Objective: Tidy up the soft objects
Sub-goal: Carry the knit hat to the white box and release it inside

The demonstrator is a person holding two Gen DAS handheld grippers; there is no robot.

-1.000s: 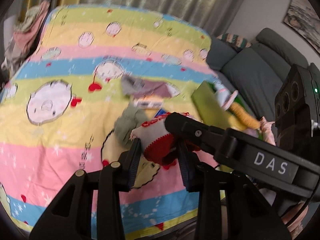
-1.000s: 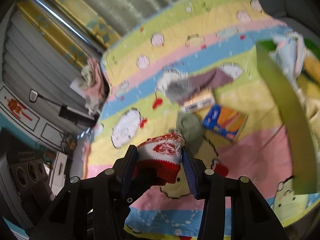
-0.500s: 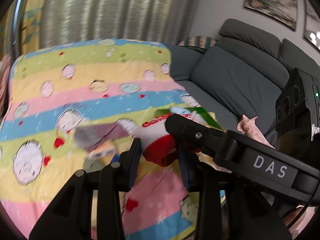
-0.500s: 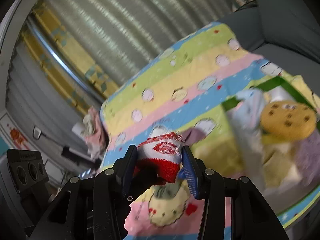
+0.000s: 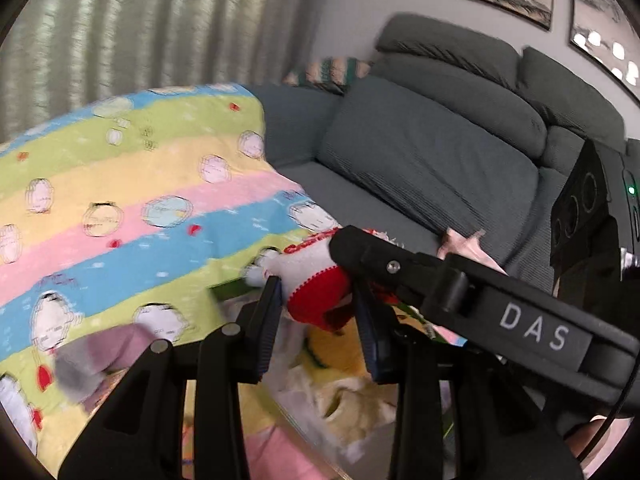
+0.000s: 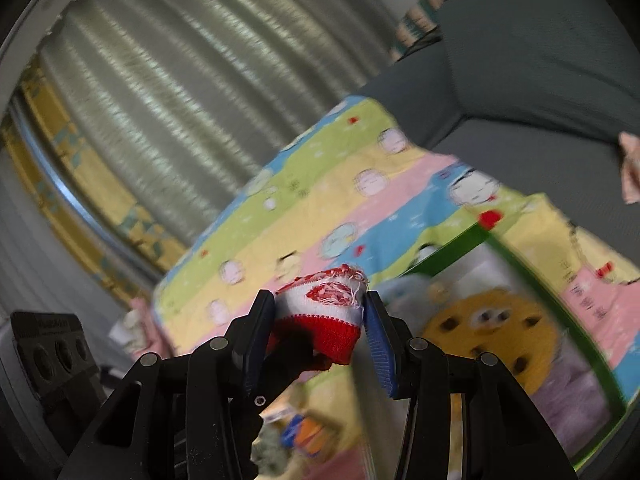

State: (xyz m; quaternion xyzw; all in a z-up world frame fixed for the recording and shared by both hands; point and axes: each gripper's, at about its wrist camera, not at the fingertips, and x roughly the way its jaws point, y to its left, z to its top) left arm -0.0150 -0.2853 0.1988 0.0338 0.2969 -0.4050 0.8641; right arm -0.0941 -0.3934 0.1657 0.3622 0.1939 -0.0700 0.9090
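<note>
A small red and white knitted cloth [image 5: 316, 292] with a frayed edge hangs in the air, and both grippers are shut on it. In the left wrist view my left gripper [image 5: 318, 316] pinches its lower red part, while a finger [image 5: 360, 248] of the right gripper reaches in from the right across its top. In the right wrist view my right gripper [image 6: 318, 322] squeezes the cloth [image 6: 324, 308] from both sides. Below and to the right stands a green-rimmed box [image 6: 452, 252] with a cookie-shaped plush [image 6: 492, 332] and other soft things in it.
A striped cartoon blanket [image 5: 120, 200] covers the surface beside a grey sofa [image 5: 420, 160]. A grey-purple cloth [image 5: 100, 356] lies on the blanket at lower left. A pink cloth [image 5: 464, 240] rests on the sofa seat. A blue and orange packet [image 6: 304, 432] lies under the right gripper.
Both grippers, still shut on the cloth, have swung right and upward from over the blanket's middle toward the sofa. The green-rimmed box now sits under and beside them.
</note>
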